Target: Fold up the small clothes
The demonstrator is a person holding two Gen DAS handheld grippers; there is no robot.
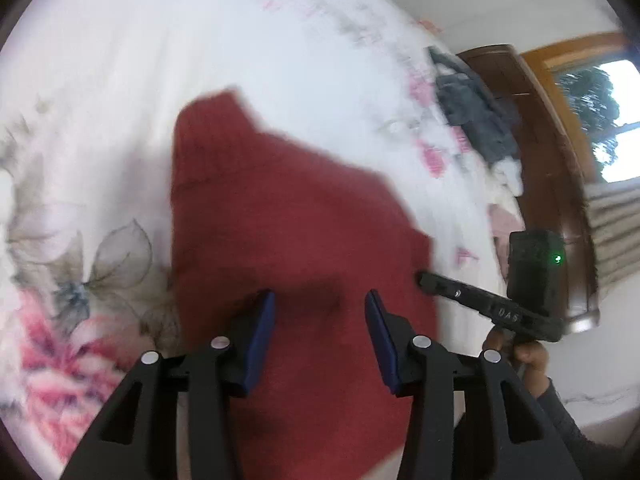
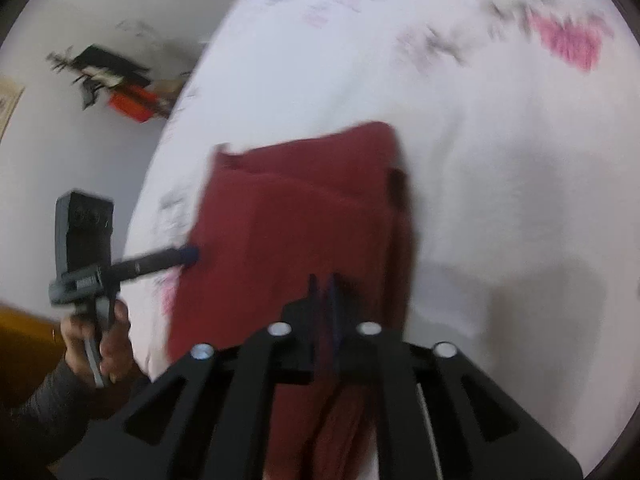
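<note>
A dark red garment (image 1: 288, 216) lies spread on a white bedsheet (image 1: 160, 60) with pink and grey flower prints. In the left wrist view the left gripper (image 1: 320, 300) hangs just over the near part of the garment, and its two blue pads (image 1: 262, 332) stand well apart, so it is open and holds nothing; red cloth fills the gap between them and goes on ahead and to the left of the fingers. To the right of it, the right gripper (image 1: 424, 279) reaches the right edge of the garment with its tip, held by a hand (image 1: 524, 354) in a dark sleeve. In the right wrist view the right gripper (image 2: 325, 280) has its fingers pressed together, and the red cloth lies directly around and below them; the picture is blurred, so I cannot tell if cloth is caught between them. The garment (image 2: 296, 224) spreads ahead and to the left of this gripper, with a folded edge on its right side. The left gripper (image 2: 188, 254) touches the left edge of the garment.
</note>
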